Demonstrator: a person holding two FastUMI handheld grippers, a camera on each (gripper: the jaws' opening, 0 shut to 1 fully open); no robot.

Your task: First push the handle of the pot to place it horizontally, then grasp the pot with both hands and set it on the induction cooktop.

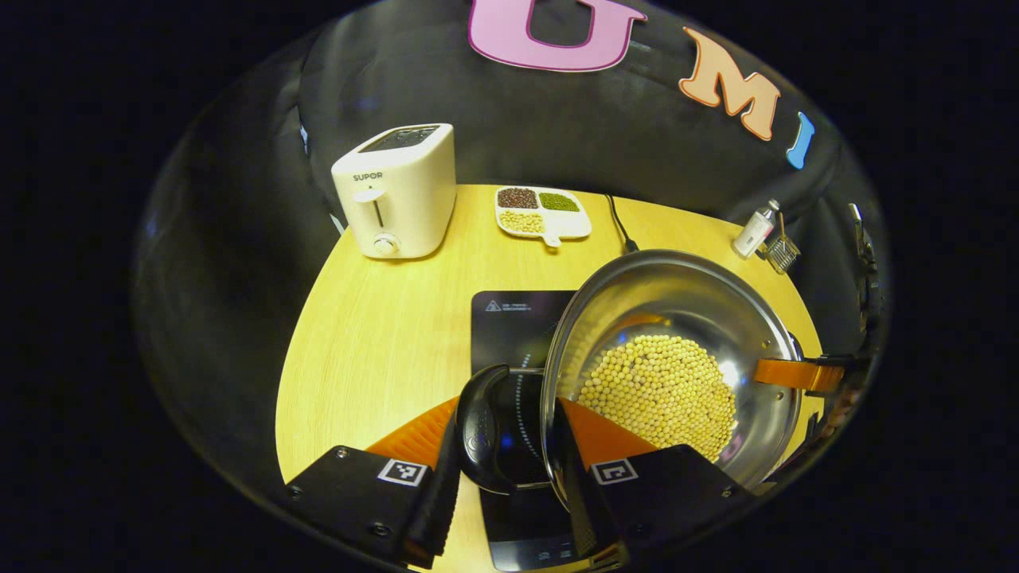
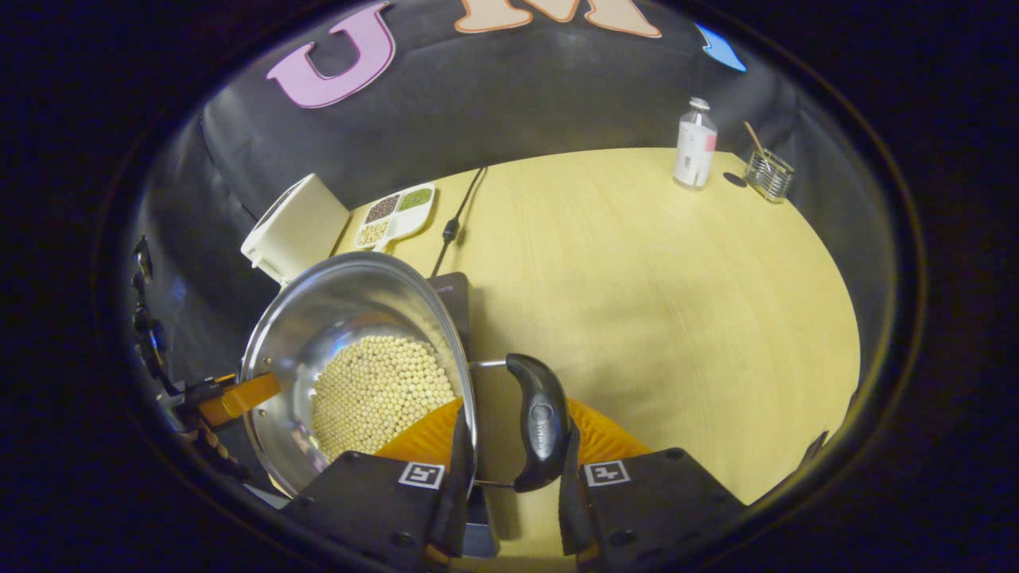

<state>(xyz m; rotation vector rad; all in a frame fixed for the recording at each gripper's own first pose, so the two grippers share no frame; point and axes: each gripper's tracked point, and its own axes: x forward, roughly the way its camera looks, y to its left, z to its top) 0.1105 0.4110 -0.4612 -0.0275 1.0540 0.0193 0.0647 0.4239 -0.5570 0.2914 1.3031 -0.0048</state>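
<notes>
Left gripper (image 1: 509,446) fingers pinching pot (image 1: 677,318) rim and side handle (image 1: 482,430); right gripper (image 2: 509,454) likewise. Pot of soybeans (image 1: 661,390) lifted above induction cooktop (image 1: 513,318), beyond fingers.

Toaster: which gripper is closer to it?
Left. The left gripper grips the pot by the handle on the side of the toaster. The right gripper grips the opposite handle, so the whole pot lies between it and the toaster.

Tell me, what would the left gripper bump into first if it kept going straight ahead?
Probably the toaster; past the pot handle its fingers grip, mostly bare table lies ahead, though depth is unclear.
</notes>
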